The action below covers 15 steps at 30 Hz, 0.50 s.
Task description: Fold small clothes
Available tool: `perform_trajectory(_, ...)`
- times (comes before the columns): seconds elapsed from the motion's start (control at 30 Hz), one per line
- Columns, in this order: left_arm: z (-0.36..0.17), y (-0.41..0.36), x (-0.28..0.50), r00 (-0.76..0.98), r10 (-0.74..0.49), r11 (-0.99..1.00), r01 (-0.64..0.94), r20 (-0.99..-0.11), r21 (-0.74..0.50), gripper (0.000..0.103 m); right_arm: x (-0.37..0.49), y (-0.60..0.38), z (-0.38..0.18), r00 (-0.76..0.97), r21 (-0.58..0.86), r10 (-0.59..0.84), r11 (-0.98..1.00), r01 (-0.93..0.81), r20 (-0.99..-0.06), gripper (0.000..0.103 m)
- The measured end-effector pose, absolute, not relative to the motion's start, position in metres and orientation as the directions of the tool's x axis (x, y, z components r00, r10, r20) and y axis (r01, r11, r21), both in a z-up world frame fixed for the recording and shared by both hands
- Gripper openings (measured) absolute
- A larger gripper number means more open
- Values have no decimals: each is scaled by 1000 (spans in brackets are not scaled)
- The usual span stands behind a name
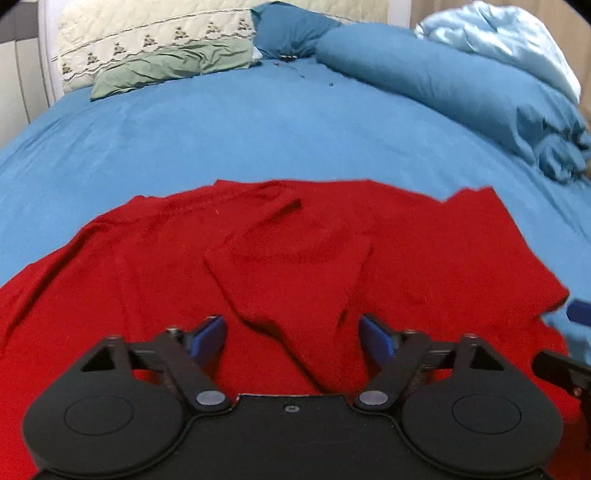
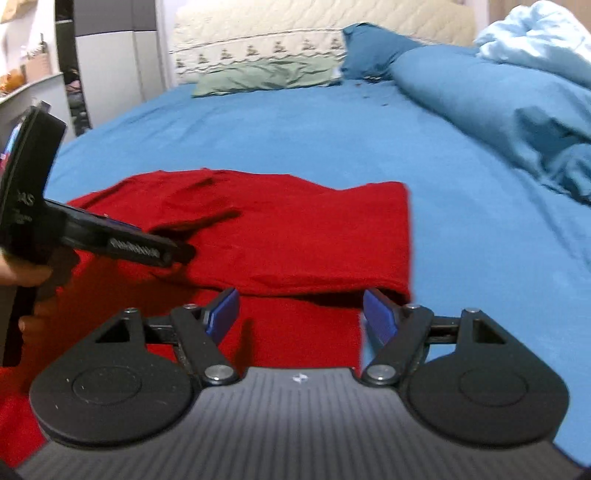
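Two hand-held grippers hovered over a red garment [image 1: 295,258] spread on a bed, both with their blue-padded fingers spread wide and nothing between them. Directly beneath and ahead of the left gripper [image 1: 291,334], the red cloth lay mostly flat, with a raised fold running forward from between its fingers and a sleeve-like flap reaching off to its right. The right gripper [image 2: 301,314] hung over the garment's near right edge, where a folded-over layer of the cloth ended just in front of its fingertips; its right finger [image 2: 378,314] sat at the border of red fabric and the blue bedsheet [image 2: 332,133]. To the right gripper's left, the left gripper [image 2: 110,240] appeared in side view above the cloth, a hand [image 2: 22,273] partly visible on its handle. Beyond the garment the sheet stretched bare toward the headboard end. Far ahead lay a green pillow [image 1: 173,68] against a cream quilted pillow [image 1: 147,33], a dark blue pillow [image 1: 291,29] beside them, and, far to the right of both grippers, a bunched blue duvet [image 1: 443,85] with a pale blue blanket [image 1: 498,40] heaped behind it.
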<state>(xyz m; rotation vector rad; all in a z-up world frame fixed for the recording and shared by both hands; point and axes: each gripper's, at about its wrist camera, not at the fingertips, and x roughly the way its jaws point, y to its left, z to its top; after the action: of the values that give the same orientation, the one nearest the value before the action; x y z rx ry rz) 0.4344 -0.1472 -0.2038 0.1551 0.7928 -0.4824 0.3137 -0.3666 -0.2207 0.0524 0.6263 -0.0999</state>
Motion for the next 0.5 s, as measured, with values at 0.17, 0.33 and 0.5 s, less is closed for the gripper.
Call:
perform_trajectory(0.17, -198, -117, 442, 623, -352, 921, 364, -699, -139, 59, 311, -373, -227, 802, 24, -112, 988, 155, -587, 90)
perform_trajectory(0.33, -201, -80, 438, 638, -382, 923, 295, -669, -247, 59, 315, -381, -229, 791, 43, -136, 979, 200, -597, 90)
perform_trajectory(0.5, -203, -72, 432, 640, -431, 902, 314, -636, -295, 58, 317, -389, -233, 774, 60, -150, 970, 236, -615, 90)
